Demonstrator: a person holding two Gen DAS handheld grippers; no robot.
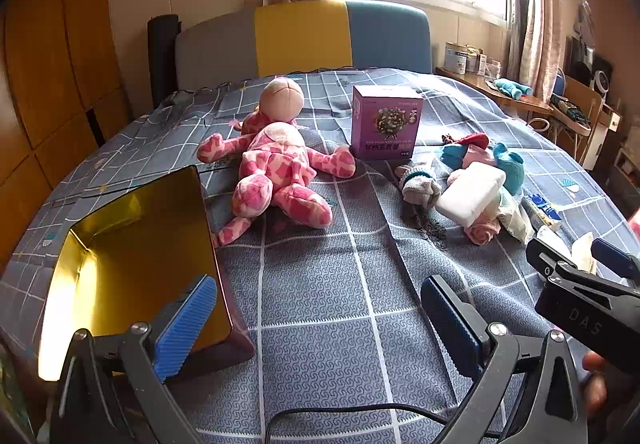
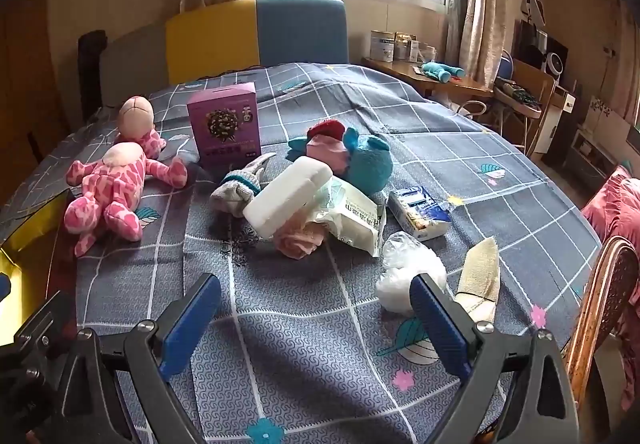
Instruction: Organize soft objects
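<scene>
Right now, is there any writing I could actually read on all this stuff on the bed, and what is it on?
"DAS": on the dark body of the right tongs, seen in the left wrist view.
Purple box: print below its picture, too blurred to read.
White wipes packet: printed characters, too blurred to read.
Blue-and-white packet: print too small to read.
Tins on the side desk: labels too small to read.

"DAS" on the right tool's black body, purple box's print unreadable
</scene>
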